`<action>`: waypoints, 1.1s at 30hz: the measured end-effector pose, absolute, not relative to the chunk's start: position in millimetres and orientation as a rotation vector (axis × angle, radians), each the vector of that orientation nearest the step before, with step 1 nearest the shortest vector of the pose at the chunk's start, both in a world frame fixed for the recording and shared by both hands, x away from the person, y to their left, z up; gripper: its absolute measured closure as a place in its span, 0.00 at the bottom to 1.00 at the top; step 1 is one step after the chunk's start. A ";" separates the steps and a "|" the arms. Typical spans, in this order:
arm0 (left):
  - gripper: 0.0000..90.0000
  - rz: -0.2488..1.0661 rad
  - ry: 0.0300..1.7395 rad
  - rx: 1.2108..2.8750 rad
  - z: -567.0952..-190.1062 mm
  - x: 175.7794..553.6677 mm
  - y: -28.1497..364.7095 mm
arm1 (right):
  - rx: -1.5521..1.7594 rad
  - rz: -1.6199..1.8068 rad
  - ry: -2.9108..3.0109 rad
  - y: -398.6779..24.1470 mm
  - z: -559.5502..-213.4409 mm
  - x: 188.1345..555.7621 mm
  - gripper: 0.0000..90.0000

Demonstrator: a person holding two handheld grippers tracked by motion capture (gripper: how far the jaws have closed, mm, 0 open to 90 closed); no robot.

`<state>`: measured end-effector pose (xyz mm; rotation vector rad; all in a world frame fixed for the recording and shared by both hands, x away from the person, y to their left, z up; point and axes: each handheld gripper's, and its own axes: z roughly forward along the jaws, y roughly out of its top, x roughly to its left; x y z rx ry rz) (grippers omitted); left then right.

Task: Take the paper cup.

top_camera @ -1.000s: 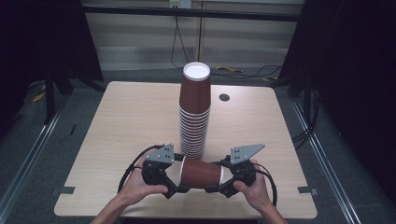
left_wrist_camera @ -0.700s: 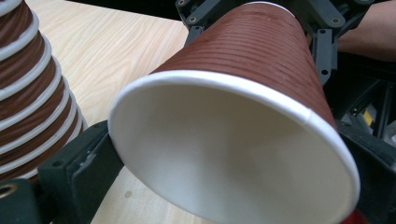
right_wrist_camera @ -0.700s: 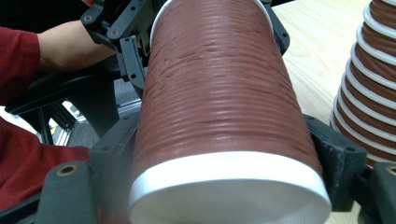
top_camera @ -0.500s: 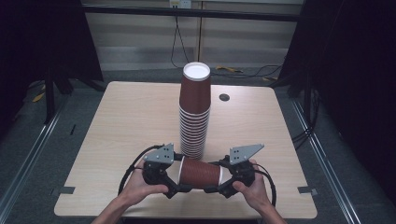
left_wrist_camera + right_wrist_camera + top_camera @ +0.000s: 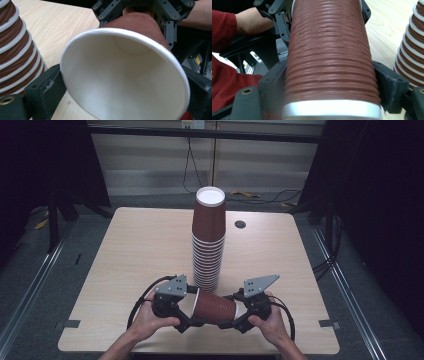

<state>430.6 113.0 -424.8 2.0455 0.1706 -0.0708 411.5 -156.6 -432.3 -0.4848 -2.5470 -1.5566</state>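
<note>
The left gripper (image 5: 186,321) has its jaws either side of the wide, open rim of a single brown paper cup (image 5: 215,307); they have just been closing in on it, and the pads look to be touching the rim, though firm pressure is hard to confirm. The cup lies sideways just above the counter (image 5: 125,250), in front of the tall cup stack (image 5: 208,242) — apart from it. The right gripper (image 5: 239,322) clamps the cup's narrow base end. Judging by this, one cup is off the stack — the handover is underway, placing remains.
</note>
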 end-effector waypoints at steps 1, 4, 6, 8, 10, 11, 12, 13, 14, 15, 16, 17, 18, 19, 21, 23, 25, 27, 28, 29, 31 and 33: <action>0.06 -0.070 0.170 2.046 -424.6 430.6 113.2 | -0.484 -1.556 -2.548 -156.5 -432.3 411.5 0.24; 0.06 -0.071 0.168 2.053 -424.0 431.0 114.4 | -0.469 -1.548 -2.552 -156.0 -432.4 412.2 0.24; 0.06 -0.068 0.174 2.050 -423.6 431.4 115.9 | -0.472 -1.548 -2.556 -156.0 -432.7 412.2 0.23; 0.06 -0.062 0.179 2.054 -423.0 432.1 118.1 | -0.478 -1.554 -2.555 -156.3 -433.0 413.1 0.22; 0.06 -0.049 0.189 2.056 -422.6 432.8 119.9 | -0.480 -1.558 -2.557 -156.7 -433.0 413.5 0.22; 0.06 -0.045 0.193 2.061 -422.5 433.1 120.4 | -0.482 -1.558 -2.560 -156.7 -433.0 413.5 0.21; 0.06 -0.042 0.192 2.067 -422.5 433.6 121.2 | -0.484 -1.558 -2.561 -156.6 -432.9 413.5 0.21; 0.06 -0.042 0.199 2.064 -422.7 433.7 121.3 | -0.487 -1.560 -2.558 -156.7 -432.9 413.3 0.20; 0.06 -0.039 0.201 2.069 -422.6 433.9 121.5 | -0.492 -1.559 -2.565 -156.9 -432.8 413.3 0.20; 0.06 -0.038 0.202 2.071 -422.7 433.8 121.6 | -0.494 -1.558 -2.569 -156.9 -432.8 413.3 0.20; 0.06 -0.030 0.206 2.074 -422.5 433.7 121.7 | -0.494 -1.562 -2.568 -157.2 -432.9 413.2 0.19; 0.06 -0.026 0.209 2.082 -422.3 433.6 121.6 | -0.500 -1.564 -2.569 -157.7 -432.9 413.3 0.18; 0.06 -0.023 0.213 2.087 -421.9 433.5 121.6 | -0.504 -1.562 -2.570 -158.2 -432.8 413.2 0.18; 0.06 -0.016 0.210 2.093 -421.4 433.9 122.0 | -0.511 -1.563 -2.576 -158.7 -432.5 412.9 0.18; 0.06 -0.014 0.215 2.093 -420.6 434.1 123.0 | -0.516 -1.567 -2.571 -160.1 -432.2 412.4 0.17; 0.06 -0.015 0.221 2.092 -420.1 434.7 124.4 | -0.522 -1.576 -2.574 -161.6 -431.7 412.1 0.17; 0.06 -0.010 0.231 2.096 -419.7 435.3 126.0 | -0.531 -1.579 -2.572 -163.4 -431.1 412.0 0.17; 0.06 -0.012 0.240 2.098 -419.8 435.7 127.5 | -0.537 -1.589 -2.568 -164.9 -430.6 411.7 0.16; 0.06 -0.010 0.242 2.100 -419.8 436.4 128.7 | -0.539 -1.595 -2.566 -165.8 -430.3 411.7 0.16; 0.06 -0.010 0.246 2.101 -419.9 436.8 129.6 | -0.545 -1.601 -2.566 -166.6 -429.9 411.5 0.16; 0.06 -0.007 0.262 2.099 -419.7 436.9 131.0 | -0.555 -1.608 -2.566 -168.2 -429.0 411.0 0.15; 0.06 -0.003 0.266 2.105 -419.3 437.7 133.1 | -0.559 -1.619 -2.563 -170.0 -428.2 410.8 0.15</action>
